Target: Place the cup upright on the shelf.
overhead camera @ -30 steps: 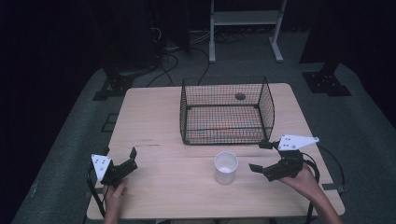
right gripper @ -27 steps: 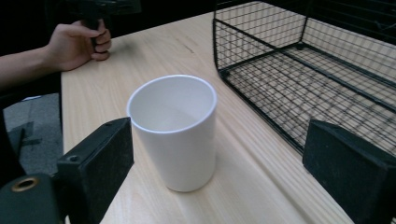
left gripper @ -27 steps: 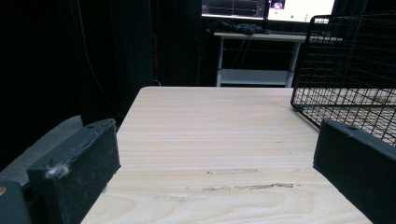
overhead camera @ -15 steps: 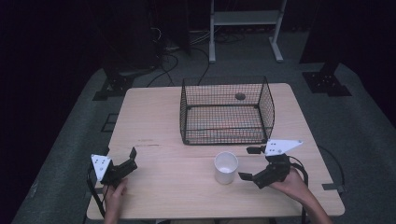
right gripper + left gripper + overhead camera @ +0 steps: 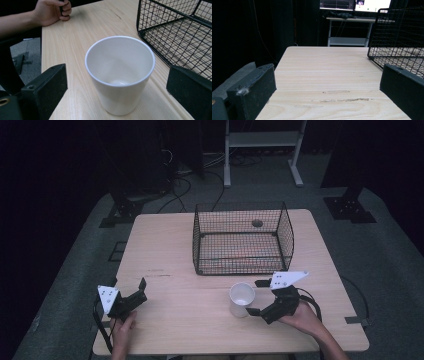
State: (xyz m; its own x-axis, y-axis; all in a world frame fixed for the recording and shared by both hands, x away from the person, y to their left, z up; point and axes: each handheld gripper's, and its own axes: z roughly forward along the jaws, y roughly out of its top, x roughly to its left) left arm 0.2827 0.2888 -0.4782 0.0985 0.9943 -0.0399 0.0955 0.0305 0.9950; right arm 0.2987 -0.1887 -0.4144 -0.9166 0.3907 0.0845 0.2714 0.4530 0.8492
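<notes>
So far, you have not picked up the white cup (image 5: 120, 75) yet. It stands upright on the desk (image 5: 165, 255), just in front of the black wire basket (image 5: 242, 240), which looks empty. Your right gripper (image 5: 256, 297) has just been opening its jaws, and the cup sits between them, not squeezed. Your left gripper (image 5: 141, 287) rests wide open near the desk's left edge, holding nothing. Grabbing and lifting the cup is left, likely into the basket.

White cup (image 5: 242, 299) — upright, empty — on the table.
</notes>
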